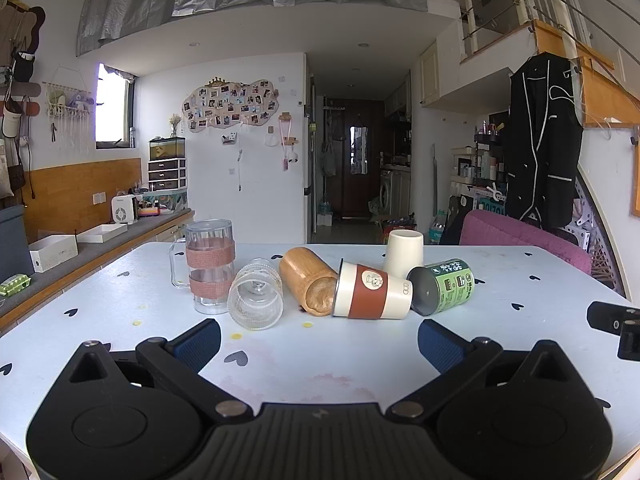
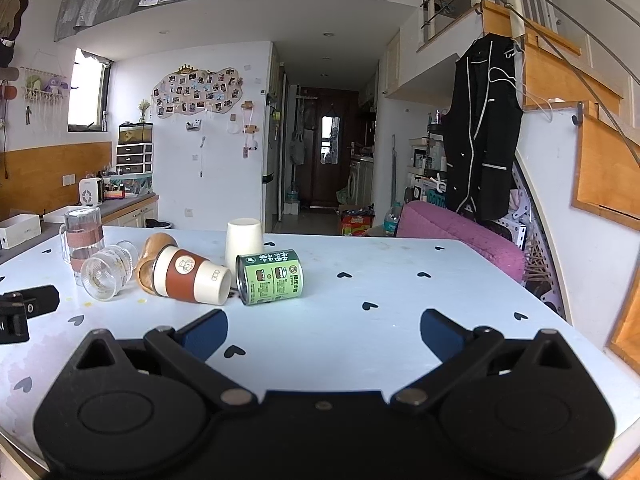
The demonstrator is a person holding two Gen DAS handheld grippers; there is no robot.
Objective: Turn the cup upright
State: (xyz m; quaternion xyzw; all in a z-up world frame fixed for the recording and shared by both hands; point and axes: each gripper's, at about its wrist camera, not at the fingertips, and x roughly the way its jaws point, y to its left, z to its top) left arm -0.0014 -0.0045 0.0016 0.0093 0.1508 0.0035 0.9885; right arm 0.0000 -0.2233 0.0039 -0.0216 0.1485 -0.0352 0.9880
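So the cream cup with the brown sleeve is lying on its side mid-desk, wedged between a tipped wooden cup and a tipped green can. A ribbed glass is down too. Left gripper and right gripper hover near the desk's front edge, fingers spread wide, holding nothing.

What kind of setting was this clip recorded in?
Most likely a small lived-in loft apartment: a cloud-shaped photo collage board on the wall, a black white-trimmed jacket hanging by the wooden staircase, and a white heart-patterned table with cups.
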